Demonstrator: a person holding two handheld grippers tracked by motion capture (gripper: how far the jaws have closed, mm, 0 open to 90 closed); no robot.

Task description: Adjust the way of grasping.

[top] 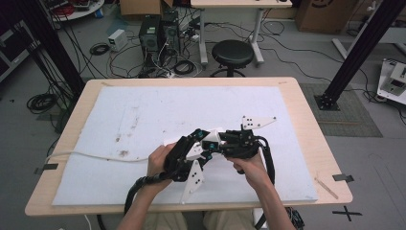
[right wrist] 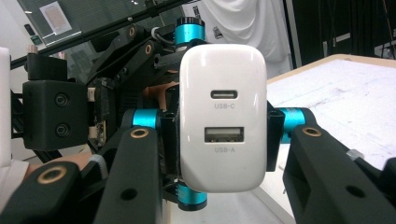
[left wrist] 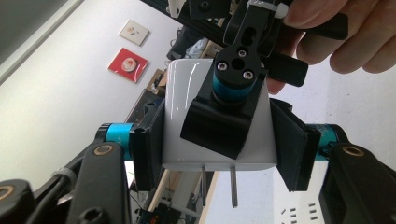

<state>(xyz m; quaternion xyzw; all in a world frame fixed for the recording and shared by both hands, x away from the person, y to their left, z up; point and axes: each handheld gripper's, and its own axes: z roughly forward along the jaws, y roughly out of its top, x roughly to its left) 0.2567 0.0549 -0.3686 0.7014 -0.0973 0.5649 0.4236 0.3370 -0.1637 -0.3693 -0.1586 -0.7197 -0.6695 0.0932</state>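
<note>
A white USB wall charger [top: 214, 136] is held just above the white mat, between both grippers. My left gripper [left wrist: 217, 140] is shut on two opposite sides of the charger [left wrist: 182, 88], whose two metal prongs [left wrist: 233, 186] point toward the camera. My right gripper [right wrist: 223, 135] is shut on the charger [right wrist: 223, 116] from the left and right, with the USB-C and USB-A ports facing the camera. The left gripper's blue-tipped fingers [right wrist: 189, 29] clamp it from above and below in the right gripper view. In the high view the left gripper [top: 196, 143] and right gripper [top: 225, 141] meet tip to tip.
A white mat [top: 143, 115] covers most of the wooden table [top: 311, 143]. A white cable [top: 95, 155] runs across the mat's left part to the table's left edge. A black stool [top: 232, 52] stands beyond the far edge.
</note>
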